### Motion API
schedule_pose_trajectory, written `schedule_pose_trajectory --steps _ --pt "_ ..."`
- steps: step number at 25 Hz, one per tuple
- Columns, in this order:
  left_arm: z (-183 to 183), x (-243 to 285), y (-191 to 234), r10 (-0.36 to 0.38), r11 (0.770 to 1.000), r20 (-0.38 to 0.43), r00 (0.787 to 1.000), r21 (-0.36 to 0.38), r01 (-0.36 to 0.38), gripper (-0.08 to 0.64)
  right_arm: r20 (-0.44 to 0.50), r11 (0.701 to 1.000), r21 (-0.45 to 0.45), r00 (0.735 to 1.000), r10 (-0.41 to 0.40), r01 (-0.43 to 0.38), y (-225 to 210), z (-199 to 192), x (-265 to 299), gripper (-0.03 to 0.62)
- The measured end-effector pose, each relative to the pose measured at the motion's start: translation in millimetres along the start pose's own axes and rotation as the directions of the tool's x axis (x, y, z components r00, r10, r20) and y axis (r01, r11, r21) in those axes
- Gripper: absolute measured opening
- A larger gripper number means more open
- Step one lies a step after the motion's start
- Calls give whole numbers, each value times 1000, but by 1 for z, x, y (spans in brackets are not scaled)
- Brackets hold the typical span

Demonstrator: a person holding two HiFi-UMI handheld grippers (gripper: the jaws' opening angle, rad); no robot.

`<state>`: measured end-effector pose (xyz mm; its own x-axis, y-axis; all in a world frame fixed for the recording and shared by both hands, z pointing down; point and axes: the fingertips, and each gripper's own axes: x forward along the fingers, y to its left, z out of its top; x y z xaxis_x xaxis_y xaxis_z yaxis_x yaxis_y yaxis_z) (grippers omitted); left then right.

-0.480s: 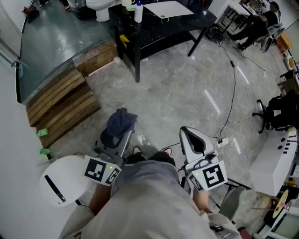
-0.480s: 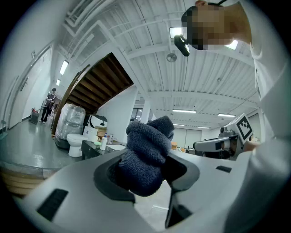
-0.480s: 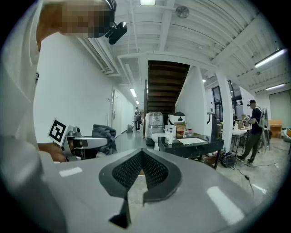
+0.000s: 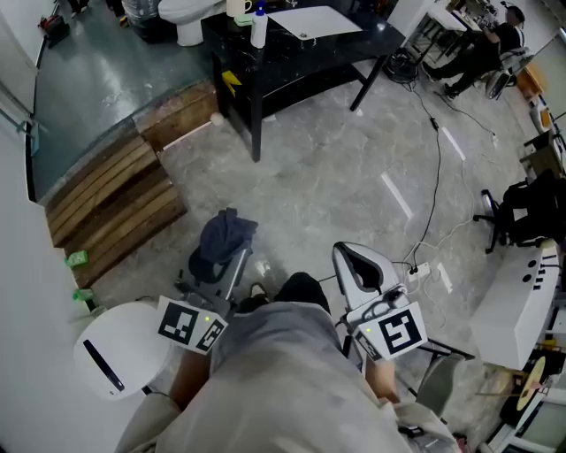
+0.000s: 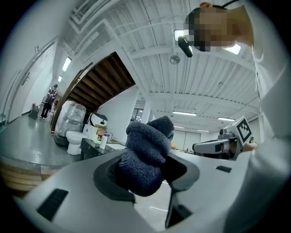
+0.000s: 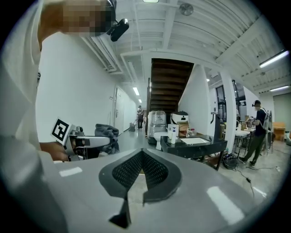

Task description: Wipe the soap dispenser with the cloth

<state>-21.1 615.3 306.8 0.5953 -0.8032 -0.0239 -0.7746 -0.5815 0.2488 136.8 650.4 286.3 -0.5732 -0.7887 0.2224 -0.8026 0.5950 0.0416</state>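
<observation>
1. Barely anything's shifted, the head view just slid a touch and both grippers sit where they were, by the person's waist.
2. Left gripper (image 4: 234,261) is clamped on the bunched dark cloth (image 4: 221,241).
3. Right gripper (image 4: 356,258) is pinched together, nothing in it.
4. Soap dispenser (image 4: 258,26) stands on the black table (image 4: 292,55), well apart from both. I'd say no wiping's begun, so the walk over and the whole wipe are left.

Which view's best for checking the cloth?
Left gripper view: the dark cloth fills the centre, clamped between the jaws, knit texture clear. Head view shows it from above as a small bundle; right gripper view, small and distant at left.
</observation>
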Motion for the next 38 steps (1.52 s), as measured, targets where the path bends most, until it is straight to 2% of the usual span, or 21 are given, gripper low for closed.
schedule_pose_trajectory --steps 5,14,26,31,38 --pt "0 5 0 2 1000 1 1000 -3 -2 173 16 1000 19 1000 -3 2 -8 4 4 0" --pt "-4 27 22 19 1000 -20 1000 -5 -19 173 2 999 18 999 47 -47 -21 -3 37 0" --pt "0 112 68 28 999 -62 998 19 -27 173 -3 997 45 998 69 -69 -86 2 109 0" --pt "7 156 80 32 998 -74 997 53 -28 173 -6 995 49 996 90 -90 -119 7 140 0" --pt "9 220 98 31 999 -88 996 39 -28 173 -24 991 65 992 120 -119 -169 9 182 0"
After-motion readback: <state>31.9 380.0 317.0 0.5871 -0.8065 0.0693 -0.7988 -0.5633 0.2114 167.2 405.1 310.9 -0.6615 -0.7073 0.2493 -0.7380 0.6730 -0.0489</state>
